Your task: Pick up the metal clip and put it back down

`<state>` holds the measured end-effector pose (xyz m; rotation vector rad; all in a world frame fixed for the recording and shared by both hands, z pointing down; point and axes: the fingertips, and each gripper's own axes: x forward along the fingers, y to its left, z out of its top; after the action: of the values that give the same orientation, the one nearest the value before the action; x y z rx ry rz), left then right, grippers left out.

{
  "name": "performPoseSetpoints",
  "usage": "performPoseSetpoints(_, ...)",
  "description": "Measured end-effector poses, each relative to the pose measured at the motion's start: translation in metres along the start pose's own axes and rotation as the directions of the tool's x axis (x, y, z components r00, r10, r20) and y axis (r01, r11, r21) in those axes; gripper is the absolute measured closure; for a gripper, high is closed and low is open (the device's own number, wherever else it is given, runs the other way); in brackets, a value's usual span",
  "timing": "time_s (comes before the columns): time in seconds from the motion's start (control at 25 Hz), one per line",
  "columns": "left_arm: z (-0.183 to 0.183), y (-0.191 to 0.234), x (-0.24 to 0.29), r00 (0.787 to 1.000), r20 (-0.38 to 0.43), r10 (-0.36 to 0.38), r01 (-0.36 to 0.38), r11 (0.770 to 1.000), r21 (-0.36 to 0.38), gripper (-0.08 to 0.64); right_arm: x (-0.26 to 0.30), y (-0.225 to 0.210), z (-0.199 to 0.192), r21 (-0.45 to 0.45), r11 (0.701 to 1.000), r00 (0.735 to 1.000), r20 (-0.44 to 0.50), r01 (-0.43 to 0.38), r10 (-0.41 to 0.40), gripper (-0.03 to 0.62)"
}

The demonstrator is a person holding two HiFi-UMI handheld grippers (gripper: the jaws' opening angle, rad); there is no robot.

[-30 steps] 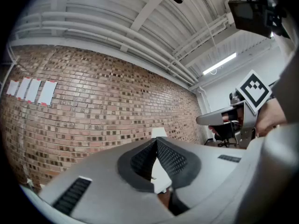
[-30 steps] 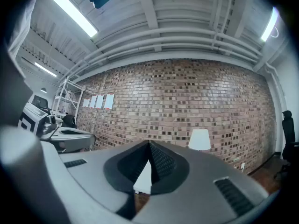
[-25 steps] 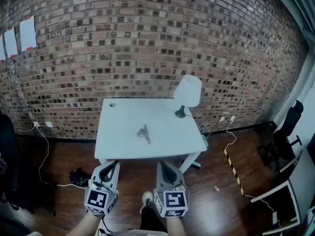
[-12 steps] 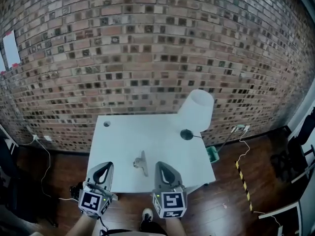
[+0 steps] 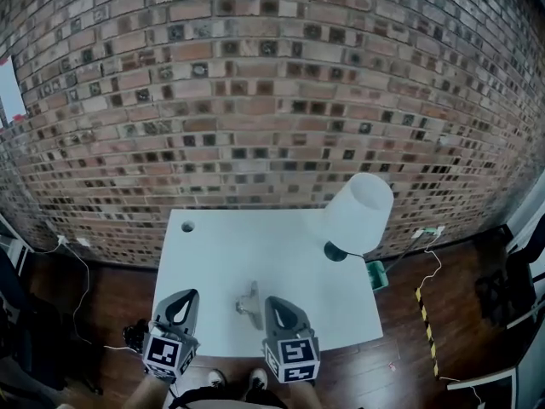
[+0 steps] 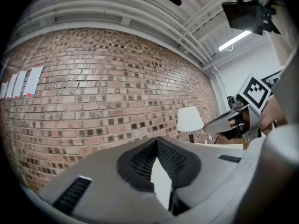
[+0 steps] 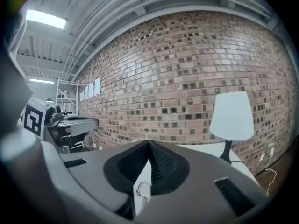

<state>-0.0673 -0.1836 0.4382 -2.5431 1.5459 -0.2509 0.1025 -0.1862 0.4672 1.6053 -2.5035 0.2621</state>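
The small metal clip (image 5: 249, 301), its shape too fine to make out, lies near the front edge of a smooth white table (image 5: 213, 254), with the left gripper (image 5: 187, 296) at its 9 o'clock and the right gripper (image 5: 272, 301) at 3, ribbed jaws closed on nothing, and a white-shaded lamp (image 5: 358, 216) at 2 before a brick wall (image 5: 255, 100).

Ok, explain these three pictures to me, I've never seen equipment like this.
No robot here: a person holds a two-jaw claw in each hand. One picture looks down from a camera on the person's head; the other two come from cameras riding on each claw, looking along its jaws. A white table beside a brick wall carries a lamp and a small metal clip. The left claw and right claw are both shut and empty; the clip lies on the table, untouched.
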Motion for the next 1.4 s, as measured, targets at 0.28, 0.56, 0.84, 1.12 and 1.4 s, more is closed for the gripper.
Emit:
performPoseSetpoints(0.28, -0.039, 0.016, 0.006, 0.994, -0.106, -0.033, 0.029, 0.999, -0.042, 0.565, 0.039, 0.013, -0.053, -0.128, 0.992, 0.976, -0.215, 0.011, -0.039, 0.568)
performPoseSetpoints(0.56, -0.077, 0.014, 0.016, 0.983, -0.153, -0.102, 0.087, 0.991, -0.102, 0.566, 0.071, 0.022, -0.094, -0.203, 0.976, 0.938, -0.316, 0.082, -0.144, 0.543)
performPoseSetpoints(0.84, -0.105, 0.015, 0.038, 0.964, -0.185, -0.191, 0.167, 0.976, -0.139, 0.568, 0.100, 0.032, -0.134, -0.314, 0.941, 0.899, -0.364, 0.127, -0.243, 0.451)
performPoseSetpoints(1.12, -0.131, 0.010, 0.048, 0.952, -0.185, -0.244, 0.213, 0.962, -0.172, 0.567, 0.113, 0.039, -0.172, -0.364, 0.914, 0.843, -0.422, 0.180, -0.334, 0.420)
performPoseSetpoints(1.4, -0.162, 0.017, 0.042, 0.943, -0.199, -0.266, 0.230, 0.955, -0.188, 0.566, 0.119, 0.035, -0.177, -0.490, 0.840, 0.807, -0.385, 0.233, -0.448, 0.422)
